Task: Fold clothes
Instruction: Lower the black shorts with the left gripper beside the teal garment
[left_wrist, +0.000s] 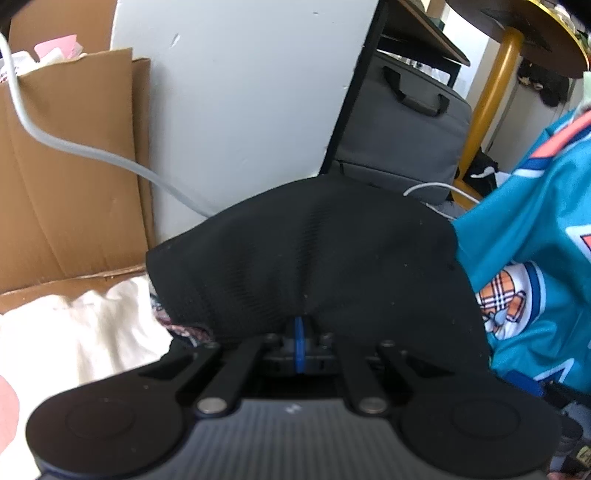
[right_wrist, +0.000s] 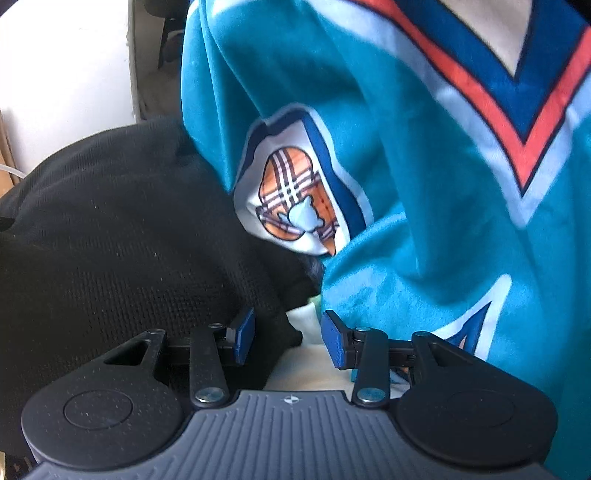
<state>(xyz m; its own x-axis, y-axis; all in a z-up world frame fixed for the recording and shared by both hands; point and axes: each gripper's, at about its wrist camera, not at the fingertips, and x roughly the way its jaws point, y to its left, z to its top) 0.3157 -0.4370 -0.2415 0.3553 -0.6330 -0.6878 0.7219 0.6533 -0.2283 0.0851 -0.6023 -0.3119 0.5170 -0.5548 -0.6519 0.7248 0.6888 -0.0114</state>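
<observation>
The left gripper (left_wrist: 300, 332) pinches the black mesh garment (left_wrist: 314, 254), which bunches just ahead at twelve o'clock. The right gripper (right_wrist: 288, 334) stands spread, black cloth beside its nine o'clock finger. The teal jersey (right_wrist: 424, 166) hangs at two o'clock, touching the black garment.

Daylight fills both views, strongest on the white wall (left_wrist: 240, 92) in the left wrist view, which glows evenly with no hard shadows, and on the pale surface left of the teal jersey (right_wrist: 424, 147) in the right wrist view, blown out to plain white. The black garment (left_wrist: 314, 258) swallows light; only faint knit texture shows, and soft shade sits beneath its folds. Fisheye bending curves straight edges near the frame borders, and the jersey's stripes above its crest look smeared.
</observation>
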